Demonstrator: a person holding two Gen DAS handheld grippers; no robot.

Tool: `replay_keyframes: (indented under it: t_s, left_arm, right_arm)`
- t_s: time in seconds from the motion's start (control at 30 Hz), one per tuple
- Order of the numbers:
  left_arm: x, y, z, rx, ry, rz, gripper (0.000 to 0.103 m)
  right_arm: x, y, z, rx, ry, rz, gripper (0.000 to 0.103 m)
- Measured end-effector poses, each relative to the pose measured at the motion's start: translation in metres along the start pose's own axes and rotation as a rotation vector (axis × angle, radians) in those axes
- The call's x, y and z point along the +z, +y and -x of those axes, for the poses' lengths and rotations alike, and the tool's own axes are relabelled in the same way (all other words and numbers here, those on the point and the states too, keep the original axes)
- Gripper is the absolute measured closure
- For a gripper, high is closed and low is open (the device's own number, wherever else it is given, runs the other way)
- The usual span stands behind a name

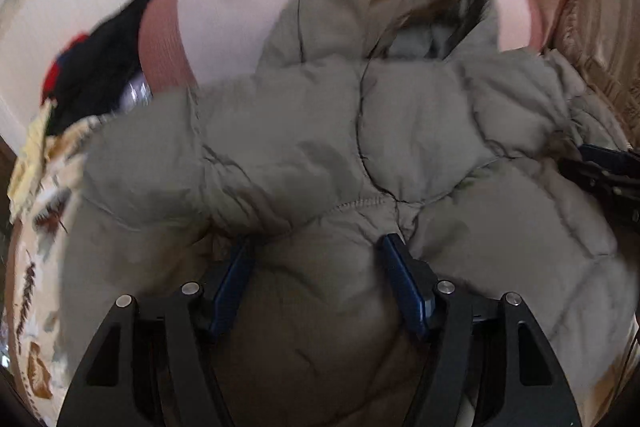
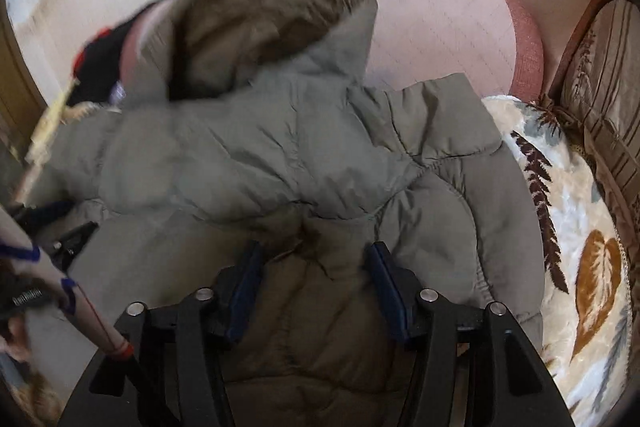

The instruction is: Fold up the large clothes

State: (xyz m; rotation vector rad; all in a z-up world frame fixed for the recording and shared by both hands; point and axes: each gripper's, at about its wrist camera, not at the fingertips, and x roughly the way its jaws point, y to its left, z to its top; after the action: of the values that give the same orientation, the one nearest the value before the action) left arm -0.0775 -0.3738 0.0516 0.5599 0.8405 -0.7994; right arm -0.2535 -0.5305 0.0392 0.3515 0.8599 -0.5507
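Puffer jacket (image 1: pixel 320 147) under left gripper (image 1: pixel 316 255) (jaws apart)

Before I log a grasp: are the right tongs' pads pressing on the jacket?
Cannot tell. In the right wrist view the right tongs stand open over the puffy grey jacket, fabric bulging between the pads; no clear gap or contact shows.

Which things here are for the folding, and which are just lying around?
For the job:
- grey-green puffy hooded jacket
- left tool
- right tool

Just lying about:
- cream blanket with brown leaf print
- black clothes with a red patch
- striped beige cushion
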Motion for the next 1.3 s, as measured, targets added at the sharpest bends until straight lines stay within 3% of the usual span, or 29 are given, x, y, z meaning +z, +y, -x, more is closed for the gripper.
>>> replay_keyframes:
  t_s: [0.2, 0.4, 0.53, 0.63, 0.8, 0.97, 1.13, 1.3]
  left_arm:
    - [-0.003, -0.002, -0.013, 0.033, -0.003, 0.034, 0.035]
    - [-0.054, 0.004, 0.067, 0.037, -0.148, 0.057, 0.035]
    - [-0.106, 0.009, 0.119, 0.105, -0.208, 0.09, 0.035]
    - [-0.131, 0.028, 0.138, 0.133, -0.229, 0.144, 0.035]
    - [-0.155, 0.054, 0.136, 0.168, -0.235, 0.205, 0.035]
    - [-0.153, 0.08, 0.128, 0.131, -0.273, 0.276, 0.035]
    - [-0.145, 0.093, 0.098, 0.157, -0.227, 0.296, 0.035]
    - [-0.15, 0.103, 0.074, 0.154, -0.164, 0.32, 0.025]
  right_arm:
    - [0.0, -0.007, -0.019, -0.006, 0.056, -0.02, 0.044]
    - [-0.03, -0.009, 0.054, 0.046, -0.096, -0.09, 0.044]
    - [-0.075, -0.001, 0.102, 0.08, -0.199, -0.13, 0.044]
    - [-0.089, 0.021, 0.111, 0.074, -0.186, -0.06, 0.044]
    - [-0.101, 0.043, 0.122, 0.074, -0.194, -0.038, 0.045]
    - [-0.094, 0.045, 0.121, 0.022, -0.218, -0.082, 0.045]
    - [-0.09, 0.038, 0.092, -0.025, -0.182, -0.116, 0.045]
    - [-0.093, 0.027, 0.063, -0.007, -0.115, -0.129, 0.045]
